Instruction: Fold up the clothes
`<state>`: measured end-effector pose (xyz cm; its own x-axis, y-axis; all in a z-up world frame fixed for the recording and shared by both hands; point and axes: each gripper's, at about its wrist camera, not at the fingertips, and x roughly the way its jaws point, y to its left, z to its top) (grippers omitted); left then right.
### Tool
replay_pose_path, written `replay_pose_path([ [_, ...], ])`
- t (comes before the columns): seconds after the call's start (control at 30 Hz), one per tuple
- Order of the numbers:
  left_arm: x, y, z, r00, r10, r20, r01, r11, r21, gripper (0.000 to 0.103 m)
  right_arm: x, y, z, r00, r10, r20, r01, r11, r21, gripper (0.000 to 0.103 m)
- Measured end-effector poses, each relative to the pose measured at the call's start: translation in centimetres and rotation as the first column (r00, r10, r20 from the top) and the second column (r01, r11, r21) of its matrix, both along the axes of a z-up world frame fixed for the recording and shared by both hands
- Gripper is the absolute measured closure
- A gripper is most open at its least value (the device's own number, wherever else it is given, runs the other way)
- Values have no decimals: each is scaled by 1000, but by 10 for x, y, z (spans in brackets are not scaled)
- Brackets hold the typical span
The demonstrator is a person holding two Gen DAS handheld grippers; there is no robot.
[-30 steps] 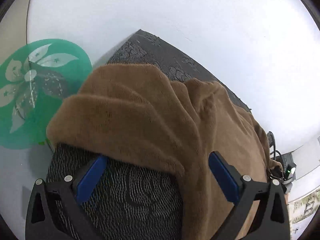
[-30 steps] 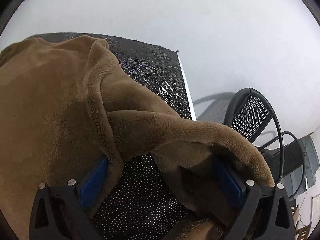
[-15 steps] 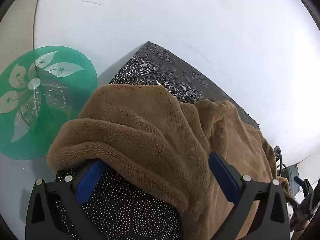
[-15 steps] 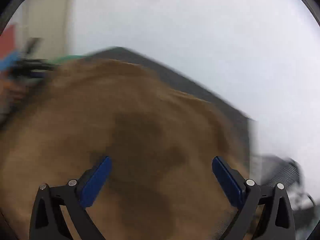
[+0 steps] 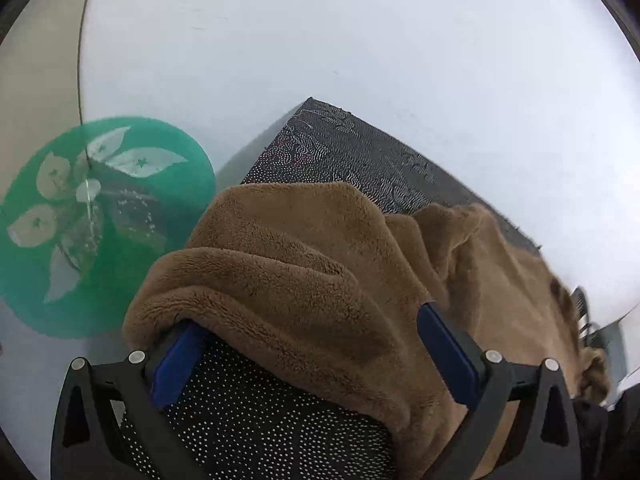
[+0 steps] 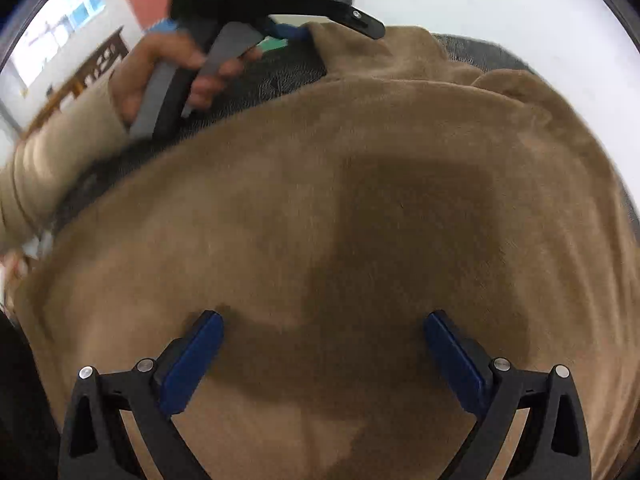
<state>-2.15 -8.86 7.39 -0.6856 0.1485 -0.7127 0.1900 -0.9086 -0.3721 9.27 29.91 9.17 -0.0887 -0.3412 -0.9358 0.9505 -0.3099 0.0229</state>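
A brown fleece garment [image 5: 304,264] lies bunched on a black dotted mat [image 5: 360,152]. My left gripper [image 5: 310,320] is open at the garment's near folded edge; the thick fold lies over its left fingertip [image 5: 180,356] and against its right fingertip [image 5: 444,348]. In the right wrist view the garment [image 6: 280,184] fills the frame, smooth and flat. My right gripper [image 6: 323,318] hovers open just above its middle, with nothing between the fingers. A hand [image 6: 160,76] in a beige sleeve holds the other gripper at the garment's far corner.
A green round disc [image 5: 100,224] with a white flower pattern lies on the white table [image 5: 360,40], left of the mat. A dark chair [image 5: 580,304] shows at the right edge, past the garment. Wooden furniture [image 6: 92,68] stands beyond the hand.
My right gripper has swung from the garment's right edge near the chair to above its middle, facing the left hand. The left gripper has pushed slightly further under the fold.
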Motion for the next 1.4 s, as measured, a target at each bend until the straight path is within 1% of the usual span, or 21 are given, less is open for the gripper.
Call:
replay_pose_path([
  [0.1, -1, 3, 0, 1000, -2, 8, 2, 999, -33, 1, 6, 25, 1, 1000, 4, -17, -4, 1000, -18, 1],
  [0.13, -2, 4, 0, 1000, -2, 11, 3, 999, -39, 1, 10, 33, 0, 999, 6, -41, -7, 1000, -27, 1],
  [0.23, -2, 4, 0, 1000, -3, 20, 4, 999, -53, 1, 13, 50, 0, 998, -33, -57, 28, 997, -73, 1],
  [0.3, -2, 4, 0, 999, -2, 36, 4, 998, -56, 1, 16, 55, 3, 995, -67, -71, 62, 995, -73, 1],
  [0.37, 4, 3, 4, 998, 6, 65, -3, 999, -41, 1, 20, 67, 18, 989, -114, -90, 104, 988, -110, 1],
  [0.4, 10, 4, 9, 998, 2, 65, -1, 1000, -16, 1, 24, 80, 26, 987, -129, -96, 116, 984, -135, 1],
  [0.47, 29, 9, 25, 999, -25, 30, 25, 1000, 15, 1, 34, 105, 37, 983, -151, -99, 134, 978, -159, 1],
  [0.57, 59, 32, 53, 994, -104, -29, 105, 994, 4, 1, 50, 140, 39, 981, -178, -74, 166, 976, -140, 1],
  [0.6, 67, 43, 60, 989, -140, -44, 140, 990, 2, 1, 54, 150, 38, 979, -192, -62, 183, 975, -129, 1],
  [0.63, 73, 56, 63, 980, -194, -47, 195, 981, 11, 1, 60, 156, 35, 976, -210, -54, 202, 972, -119, 1],
  [0.7, 81, 86, 63, 947, -319, -40, 320, 946, 43, 1, 68, 172, 30, 969, -244, -40, 239, 966, -103, 1],
  [0.77, 84, 114, 51, 911, -412, 5, 411, 910, 52, 1, 73, 187, 24, 964, -266, -24, 263, 960, -92, 1],
  [0.8, 84, 129, 43, 894, -447, 38, 445, 894, 42, 1, 73, 192, 20, 964, -265, -25, 262, 962, -80, 1],
  [0.83, 84, 141, 34, 885, -458, 84, 459, 888, 6, 1, 74, 196, 16, 964, -264, -26, 261, 963, -67, 1],
  [0.9, 82, 153, 12, 885, -426, 188, 447, 891, -83, 1, 78, 208, 12, 964, -263, -28, 261, 963, -63, 1],
  [0.93, 83, 153, 6, 890, -413, 195, 439, 890, -121, 1, 81, 216, 12, 964, -264, -28, 262, 963, -70, 1],
  [1.0, 87, 154, 3, 892, -407, 196, 442, 877, -191, 1, 87, 233, 13, 962, -270, -36, 266, 960, -85, 1],
  [1.13, 92, 150, -1, 895, -396, 204, 441, 851, -284, 1, 97, 260, 14, 950, -308, -59, 299, 946, -126, 0],
  [1.27, 94, 150, -1, 897, -393, 204, 439, 847, -299, 1, 106, 268, 14, 927, -365, -87, 347, 921, -177, 0],
  [1.37, 102, 154, 2, 900, -377, 217, 430, 847, -312, 1, 108, 267, 17, 916, -386, -105, 366, 915, -171, 1],
  [1.4, 108, 156, 7, 898, -385, 212, 435, 848, -304, 1, 111, 265, 20, 905, -411, -109, 392, 906, -160, 1],
])
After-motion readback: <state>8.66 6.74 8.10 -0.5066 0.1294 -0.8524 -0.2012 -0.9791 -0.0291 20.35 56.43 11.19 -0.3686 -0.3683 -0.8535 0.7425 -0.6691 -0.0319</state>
